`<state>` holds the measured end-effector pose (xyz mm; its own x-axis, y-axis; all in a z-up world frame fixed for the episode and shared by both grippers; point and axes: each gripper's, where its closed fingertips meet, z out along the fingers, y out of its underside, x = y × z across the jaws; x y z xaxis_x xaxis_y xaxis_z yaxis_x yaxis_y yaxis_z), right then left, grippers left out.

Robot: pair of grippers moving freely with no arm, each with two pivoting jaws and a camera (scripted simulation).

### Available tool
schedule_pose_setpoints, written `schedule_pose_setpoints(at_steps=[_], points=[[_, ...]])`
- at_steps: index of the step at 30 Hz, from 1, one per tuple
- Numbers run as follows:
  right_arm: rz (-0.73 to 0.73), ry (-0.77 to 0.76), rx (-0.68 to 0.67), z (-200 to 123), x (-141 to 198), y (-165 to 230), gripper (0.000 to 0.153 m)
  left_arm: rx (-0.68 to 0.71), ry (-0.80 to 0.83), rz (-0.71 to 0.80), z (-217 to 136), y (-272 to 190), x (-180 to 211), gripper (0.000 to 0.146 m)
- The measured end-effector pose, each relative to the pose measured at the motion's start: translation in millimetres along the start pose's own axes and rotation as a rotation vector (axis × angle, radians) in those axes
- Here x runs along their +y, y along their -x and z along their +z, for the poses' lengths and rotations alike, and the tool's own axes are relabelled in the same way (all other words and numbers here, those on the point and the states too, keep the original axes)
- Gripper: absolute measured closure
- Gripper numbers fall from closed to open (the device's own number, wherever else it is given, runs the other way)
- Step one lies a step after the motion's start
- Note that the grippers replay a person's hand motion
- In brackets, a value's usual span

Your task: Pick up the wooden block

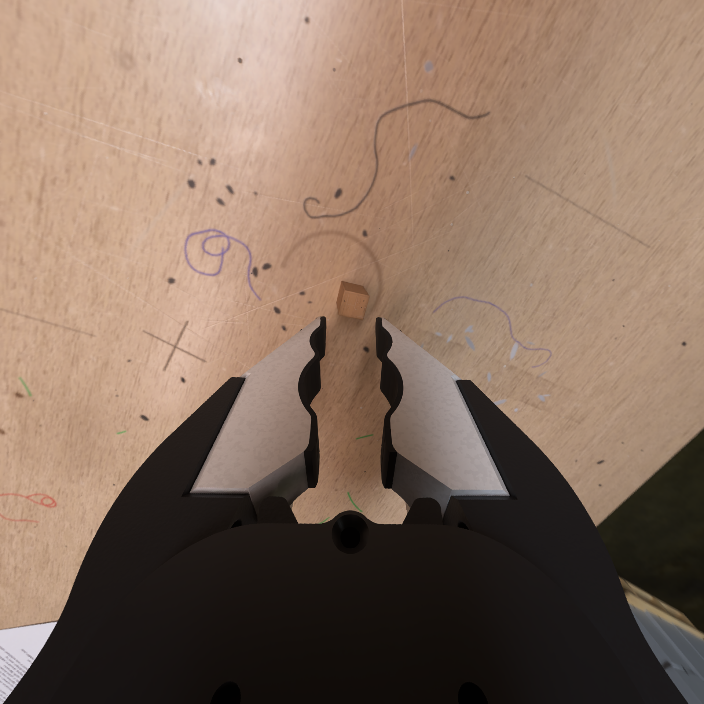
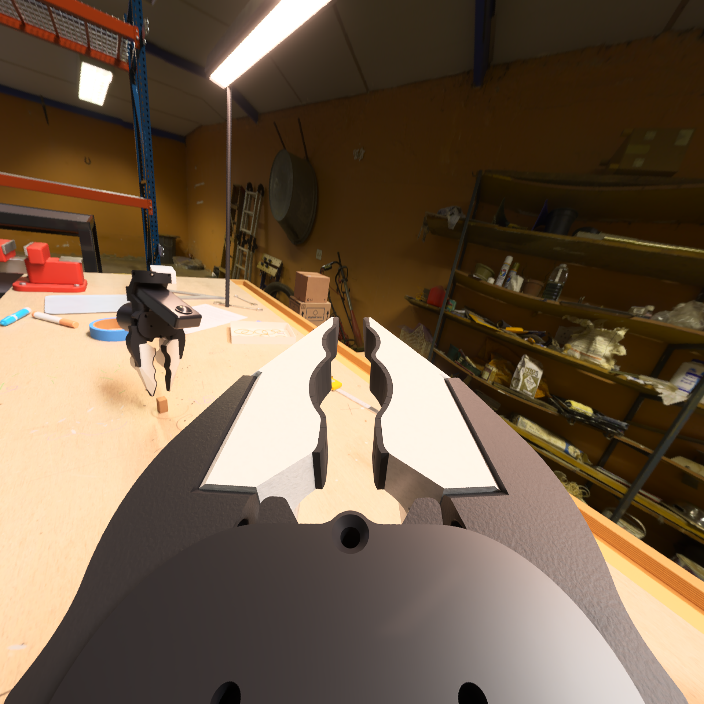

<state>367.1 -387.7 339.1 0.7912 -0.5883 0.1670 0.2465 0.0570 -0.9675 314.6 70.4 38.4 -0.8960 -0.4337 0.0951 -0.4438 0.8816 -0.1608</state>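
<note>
The left gripper (image 1: pixel 350 322) hangs just above the block (image 1: pixel 352 300), fingers parted and empty, pointed down so the cube sits just past the tips, seemingly lined up for a straight descent. The block is a small, pale wooden cube with crisp edges, resting on the scuffed, scribbled plywood bench (image 1: pixel 114 114). The right gripper (image 2: pixel 350 324), well apart from the block, is also spread open and holds nothing; its pale fingers (image 2: pixel 289 400) have wavy dark inner edges.
</note>
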Motion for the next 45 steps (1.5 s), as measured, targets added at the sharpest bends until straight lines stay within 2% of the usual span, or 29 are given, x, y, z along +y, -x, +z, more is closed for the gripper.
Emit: schedule_pose_setpoints(at_steps=[7,13,19,24,28,32,40,45], points=[[-0.019,0.056,-0.008,8,9,3,0.140,0.043,0.077,0.090,7,-6,-4,0.121],[-0.029,0.081,-0.004,13,13,2,0.140,-0.090,0.170,0.219,21,-1,4,0.123],[-0.045,0.097,0.003,15,15,3,0.140,-0.160,0.227,0.243,15,4,4,0.131],[-0.059,0.111,0.010,15,17,2,0.140,-0.210,0.236,0.222,0,12,1,0.131],[-0.059,0.112,0.008,15,18,1,0.140,-0.198,0.226,0.180,-12,15,-3,0.131],[-0.064,0.131,0.005,17,21,2,0.140,-0.140,0.123,0.143,-23,15,-10,0.131],[-0.064,0.196,-0.033,31,34,11,0.140,-0.080,-0.190,0.124,-44,5,-30,0.131],[0.011,0.211,-0.136,65,34,51,0.134,-0.078,-0.304,0.127,-54,4,-37,0.131]])
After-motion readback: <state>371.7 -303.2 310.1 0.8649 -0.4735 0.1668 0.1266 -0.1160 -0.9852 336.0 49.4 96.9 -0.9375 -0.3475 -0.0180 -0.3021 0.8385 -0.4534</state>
